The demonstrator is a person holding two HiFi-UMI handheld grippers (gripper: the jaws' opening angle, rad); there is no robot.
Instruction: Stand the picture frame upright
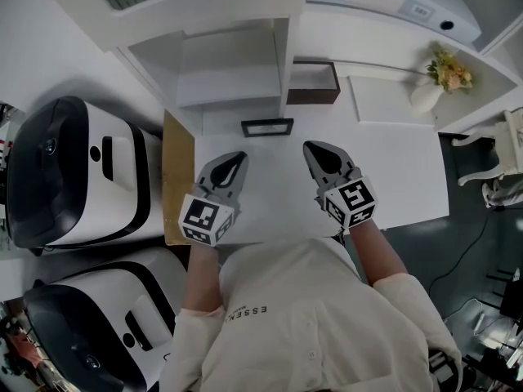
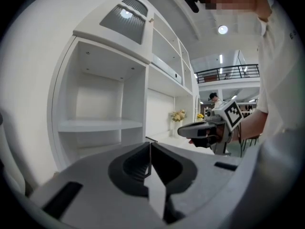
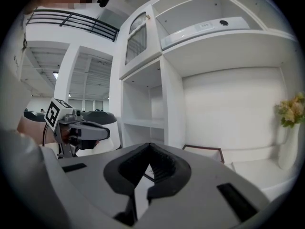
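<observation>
**Approach step.** The picture frame (image 1: 267, 127) appears to lie flat on the white desk (image 1: 392, 178), at twelve o'clock from your grippers, just before the shelf unit (image 1: 233, 84). Your left gripper (image 1: 237, 158) and right gripper (image 1: 312, 148) are clenched on nothing. Next you likely part the jaws, reach forward and catch a frame edge.

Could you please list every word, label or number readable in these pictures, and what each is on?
"ESSEN": on the person's white shirt; the rest of the print is unreadable.
Label on the white panel above the shelves: too small to read.
Cubes on the left gripper and right gripper: square code patterns only, no words.
</observation>
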